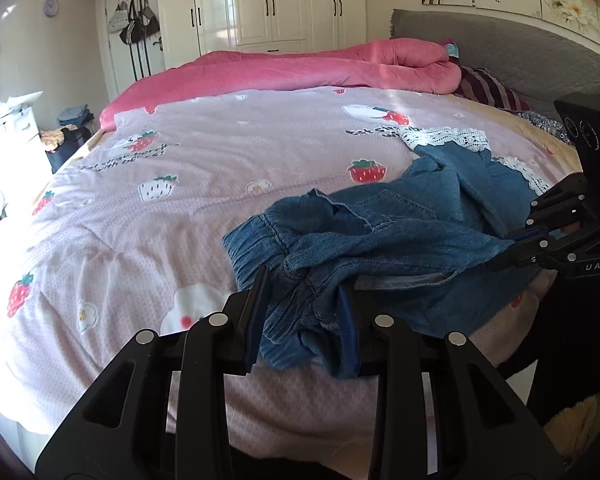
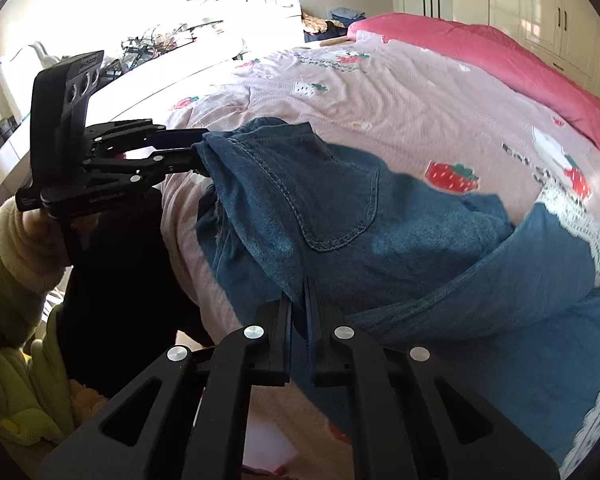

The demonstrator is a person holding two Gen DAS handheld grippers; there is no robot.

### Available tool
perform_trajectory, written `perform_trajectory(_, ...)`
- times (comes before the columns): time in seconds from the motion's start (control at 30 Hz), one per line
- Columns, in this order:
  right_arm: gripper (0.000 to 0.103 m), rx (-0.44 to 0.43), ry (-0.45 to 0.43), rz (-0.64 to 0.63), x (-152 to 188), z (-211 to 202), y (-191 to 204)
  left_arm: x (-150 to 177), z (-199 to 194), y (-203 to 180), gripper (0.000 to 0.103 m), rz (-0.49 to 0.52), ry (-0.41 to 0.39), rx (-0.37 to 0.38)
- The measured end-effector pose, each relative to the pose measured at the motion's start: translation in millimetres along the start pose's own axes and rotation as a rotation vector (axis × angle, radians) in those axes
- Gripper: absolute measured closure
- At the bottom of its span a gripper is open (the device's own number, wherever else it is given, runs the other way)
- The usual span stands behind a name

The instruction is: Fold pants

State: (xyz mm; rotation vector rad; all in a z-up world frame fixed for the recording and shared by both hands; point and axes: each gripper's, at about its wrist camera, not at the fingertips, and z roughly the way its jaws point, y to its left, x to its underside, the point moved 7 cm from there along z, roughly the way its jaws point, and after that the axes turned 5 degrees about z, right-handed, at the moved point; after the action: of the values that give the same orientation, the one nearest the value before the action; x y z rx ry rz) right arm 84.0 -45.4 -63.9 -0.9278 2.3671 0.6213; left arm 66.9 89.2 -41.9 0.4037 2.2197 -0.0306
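Denim pants hang bunched over the strawberry-print quilt. The left claw pinches the elastic waistband at 6 o'clock; the right claw is pressed together on denim at 6 o'clock.

Ahead of the grippers spreads a pink strawberry-print quilt, with a rolled pink blanket beyond it. Farther off stand white wardrobes; a grey headboard lies to the right.
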Motion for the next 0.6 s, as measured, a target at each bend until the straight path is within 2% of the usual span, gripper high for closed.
perform_trajectory(0.13,0.096,0.002,-0.005,0.005,9.9,1.7,6.4,7.1,-7.1,-2.8,0.079,0.001,0.013,-0.001)
perform_trajectory(0.23,0.095,0.005,0.023,0.017,20.0,10.3,6.0,15.0,-9.5,-4.2,0.079,-0.011,0.022,0.008)
perform_trajectory(0.37,0.095,0.008,0.039,0.049,28.7,20.0,2.7,27.0,-0.8,-4.7,0.079,-0.042,0.076,0.017)
perform_trajectory(0.6,0.091,0.022,0.032,0.050,30.1,22.3,6.8,27.1,-3.5,0.4,0.076,-0.066,0.091,-0.001)
